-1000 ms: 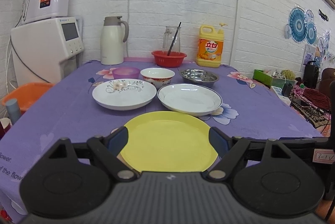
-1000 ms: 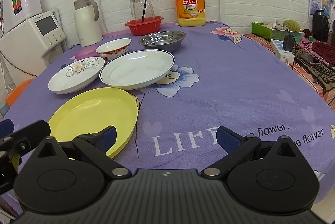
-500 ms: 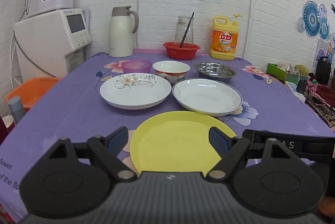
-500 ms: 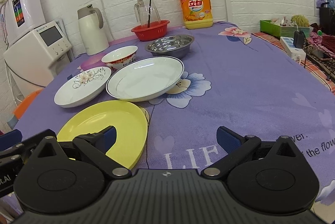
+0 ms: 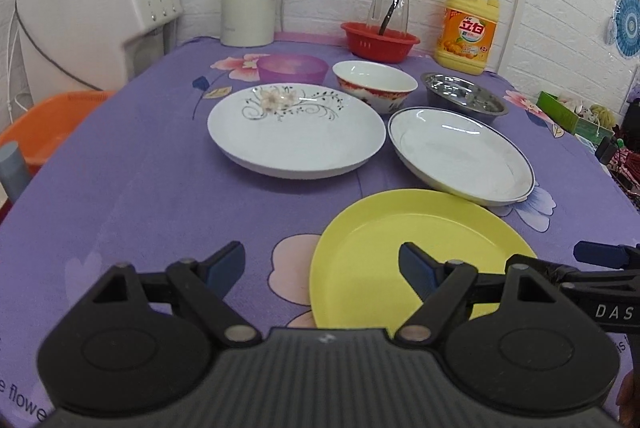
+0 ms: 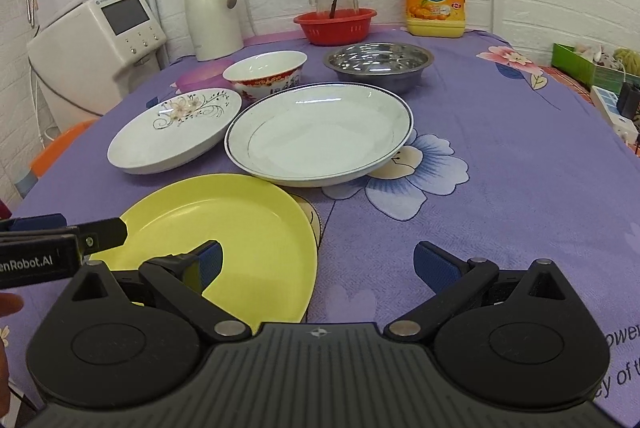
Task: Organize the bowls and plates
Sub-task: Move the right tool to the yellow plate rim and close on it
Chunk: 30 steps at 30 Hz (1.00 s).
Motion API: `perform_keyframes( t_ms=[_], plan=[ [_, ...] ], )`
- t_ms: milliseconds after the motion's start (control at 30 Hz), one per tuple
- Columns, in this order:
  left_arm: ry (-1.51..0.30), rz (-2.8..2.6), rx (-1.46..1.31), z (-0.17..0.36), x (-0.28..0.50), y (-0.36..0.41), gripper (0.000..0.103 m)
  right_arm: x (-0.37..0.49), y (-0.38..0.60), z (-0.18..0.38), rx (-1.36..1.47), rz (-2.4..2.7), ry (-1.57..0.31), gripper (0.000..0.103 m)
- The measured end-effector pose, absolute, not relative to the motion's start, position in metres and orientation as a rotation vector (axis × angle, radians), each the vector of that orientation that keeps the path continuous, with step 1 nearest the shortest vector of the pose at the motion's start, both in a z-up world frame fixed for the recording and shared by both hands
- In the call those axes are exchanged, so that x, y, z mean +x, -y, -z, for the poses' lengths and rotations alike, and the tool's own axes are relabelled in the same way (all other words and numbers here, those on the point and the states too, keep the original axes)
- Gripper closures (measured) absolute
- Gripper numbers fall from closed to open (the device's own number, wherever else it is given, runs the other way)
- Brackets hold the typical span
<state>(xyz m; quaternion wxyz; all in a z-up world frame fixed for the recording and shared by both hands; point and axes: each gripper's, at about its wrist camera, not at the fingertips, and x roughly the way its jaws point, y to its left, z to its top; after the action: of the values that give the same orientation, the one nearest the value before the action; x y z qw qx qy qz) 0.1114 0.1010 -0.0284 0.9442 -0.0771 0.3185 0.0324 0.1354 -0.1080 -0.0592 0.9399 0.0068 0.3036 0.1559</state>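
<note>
I see a plain yellow plate, a white plate with floral scrollwork, a blue-rimmed white plate, and a purple flowered tablecloth.

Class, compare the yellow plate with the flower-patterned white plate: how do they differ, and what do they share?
The yellow plate is plain and matte; the flower-patterned white plate is glossy, with a floral design. The yellow plate lies nearest the tools, the patterned one further back, beside the bowls. Both are round, empty and flat on the tablecloth.

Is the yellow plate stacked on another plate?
No, the yellow plate lies alone on the purple tablecloth, nearer than the blue-rimmed plate.
</note>
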Motion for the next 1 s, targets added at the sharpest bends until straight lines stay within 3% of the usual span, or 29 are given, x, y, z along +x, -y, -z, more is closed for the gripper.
perform_keyframes(
  t_ms=[1000],
  plan=[
    [-0.733, -0.081, -0.1, 0.05, 0.143, -0.087, 0.022, 0.15, 0.084, 0.08, -0.096, -0.368, -0.627, 0.0]
  ],
)
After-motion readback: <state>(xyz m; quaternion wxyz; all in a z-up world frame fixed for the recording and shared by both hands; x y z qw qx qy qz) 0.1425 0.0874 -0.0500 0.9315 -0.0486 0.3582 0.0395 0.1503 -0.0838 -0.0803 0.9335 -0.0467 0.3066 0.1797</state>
